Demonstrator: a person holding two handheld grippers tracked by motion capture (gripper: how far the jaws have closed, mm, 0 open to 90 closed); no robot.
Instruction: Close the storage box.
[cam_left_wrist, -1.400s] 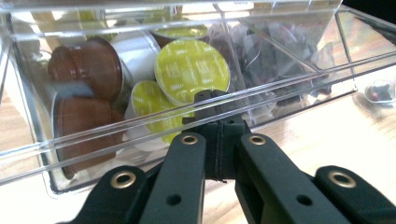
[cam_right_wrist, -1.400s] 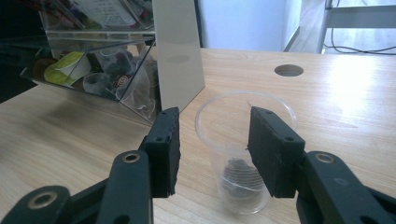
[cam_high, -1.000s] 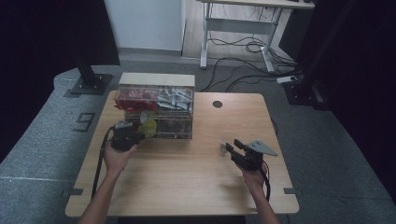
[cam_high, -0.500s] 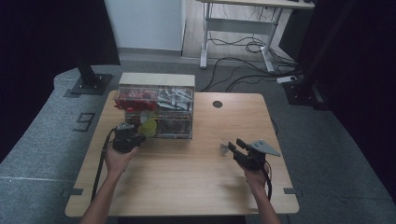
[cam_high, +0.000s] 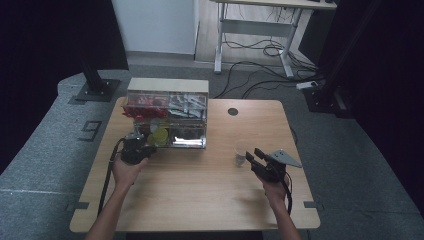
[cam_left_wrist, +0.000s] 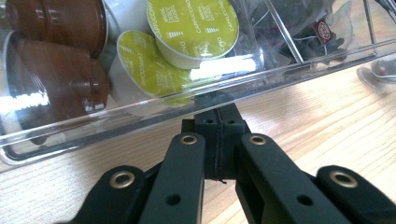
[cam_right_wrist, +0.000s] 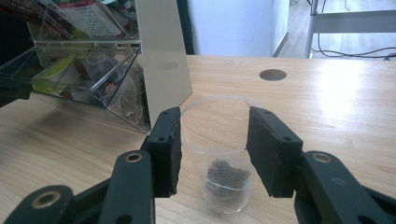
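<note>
Left hand: a hand (cam_high: 126, 170) comes in from the table's near edge and holds the left gripper, with a black cable trailing back along the forearm.
Left gripper: the left gripper (cam_left_wrist: 218, 122) has its jaws pressed together with no gap; in its own view the tips sit against the lower front edge of a clear plastic drawer (cam_left_wrist: 140, 114). Whether they pinch a handle there cannot be told.
Right gripper: the right gripper (cam_right_wrist: 213, 144) stands wide, one jaw on each side of a clear plastic cup (cam_right_wrist: 218, 154), neither pad seen touching it. A grey three-cornered plate rides on top in the high view.
Cup: upright on the wooden table (cam_high: 200, 185), right of centre, with something small and dark at the bottom.
Drawer contents: yellow-green capsules (cam_left_wrist: 194, 28) marked cappuccino, brown capsules (cam_left_wrist: 56, 70) beside them, and dark wrapped sachets (cam_left_wrist: 322, 32) in the next compartment.
Organizer: the clear drawer organizer (cam_high: 166, 119) with a pale top stands at the table's far left; red packets fill its upper left drawer.
Table hole: a round hole (cam_high: 233, 111) lies near the far edge.
Beyond: a white desk frame (cam_high: 255, 30) and loose cables on the grey floor.
</note>
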